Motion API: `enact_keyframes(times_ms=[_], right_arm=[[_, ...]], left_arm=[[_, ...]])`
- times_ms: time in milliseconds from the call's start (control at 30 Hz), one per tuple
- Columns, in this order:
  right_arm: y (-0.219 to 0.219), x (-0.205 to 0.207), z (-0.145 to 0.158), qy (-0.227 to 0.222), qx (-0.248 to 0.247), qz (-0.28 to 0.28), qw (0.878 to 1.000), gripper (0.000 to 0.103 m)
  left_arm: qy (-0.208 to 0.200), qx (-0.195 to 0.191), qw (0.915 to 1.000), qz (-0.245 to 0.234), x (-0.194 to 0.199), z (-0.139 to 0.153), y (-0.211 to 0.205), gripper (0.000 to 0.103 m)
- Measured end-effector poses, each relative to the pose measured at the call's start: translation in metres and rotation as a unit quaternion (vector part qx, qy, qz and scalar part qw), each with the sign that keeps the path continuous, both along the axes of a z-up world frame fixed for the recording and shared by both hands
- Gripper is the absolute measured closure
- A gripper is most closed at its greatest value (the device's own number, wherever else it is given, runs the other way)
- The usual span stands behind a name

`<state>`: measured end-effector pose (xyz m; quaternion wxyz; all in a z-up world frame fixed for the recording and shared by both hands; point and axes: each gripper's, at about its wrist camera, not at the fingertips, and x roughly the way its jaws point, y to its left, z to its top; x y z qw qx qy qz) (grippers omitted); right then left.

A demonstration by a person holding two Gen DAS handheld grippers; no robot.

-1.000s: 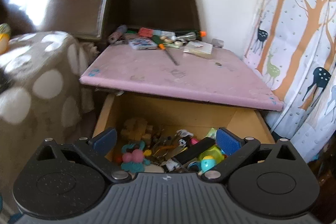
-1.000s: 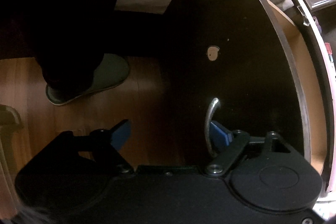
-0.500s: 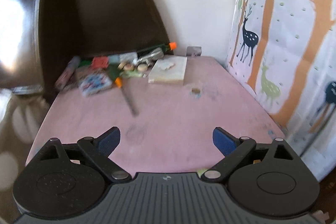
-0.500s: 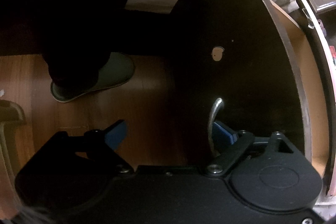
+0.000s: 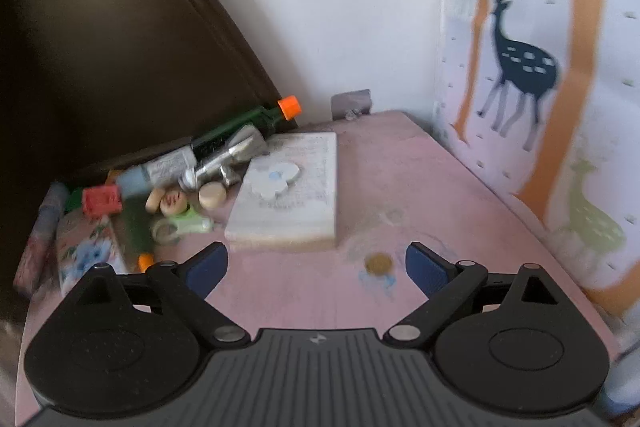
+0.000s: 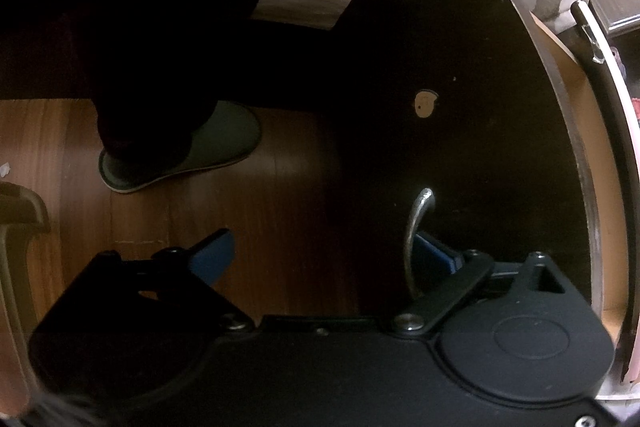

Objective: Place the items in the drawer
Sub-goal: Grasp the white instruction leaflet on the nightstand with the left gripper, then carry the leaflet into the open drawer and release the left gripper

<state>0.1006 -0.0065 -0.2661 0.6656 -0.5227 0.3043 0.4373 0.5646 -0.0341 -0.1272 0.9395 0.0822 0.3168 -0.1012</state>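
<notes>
My left gripper (image 5: 316,265) is open and empty, low over the pink tabletop (image 5: 420,187). Just ahead lies a white notepad with a flower shape (image 5: 288,195). A small coin (image 5: 379,263) lies between the fingertips. Left of the notepad lies a heap: a green bottle with an orange cap (image 5: 248,123), a silver tube (image 5: 224,159), wooden discs (image 5: 212,195), a red block (image 5: 102,201), a green tape measure (image 5: 180,227) and a floral packet (image 5: 86,251). My right gripper (image 6: 324,255) is open at the dark drawer front (image 6: 460,107), its right finger behind the metal handle (image 6: 416,227).
A dark headboard (image 5: 100,67) rises behind the heap. A deer-print curtain (image 5: 540,87) hangs along the table's right edge. In the right wrist view a slippered foot (image 6: 188,151) stands on the wooden floor (image 6: 60,147), and the open drawer's wooden side (image 6: 592,147) shows.
My left gripper has risen from over the open drawer and moved forward across the pink tabletop toward the notepad. My right gripper stays at the drawer handle.
</notes>
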Motion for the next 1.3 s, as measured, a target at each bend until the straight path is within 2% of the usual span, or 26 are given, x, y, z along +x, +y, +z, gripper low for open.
enact_keyframes(times_ms=[267,667,767,1133,1300], right_arm=[[0.0,-0.001,0.0,0.0,0.002,0.0,1.0,0.002],[-0.003,-0.005,-0.001,-0.006,0.008,0.009,1.0,0.0],[-0.004,-0.005,0.0,-0.005,0.008,0.009,1.0,0.0],[-0.004,-0.005,0.002,-0.006,0.007,0.007,1.0,0.0],[-0.004,-0.004,-0.001,-0.007,0.005,0.01,1.0,0.0]], left_arm=[[0.028,-0.008,0.9996,-0.005,0.059,-0.014,-0.002,0.007],[0.072,-0.014,0.9973,0.009,0.108,-0.037,0.001,0.008],[0.081,-0.013,0.9966,0.007,0.105,-0.035,0.0,0.016],[0.102,-0.09,0.9907,-0.006,0.048,-0.018,-0.007,0.018],[0.097,-0.094,0.9908,-0.006,0.021,-0.005,-0.012,0.018]])
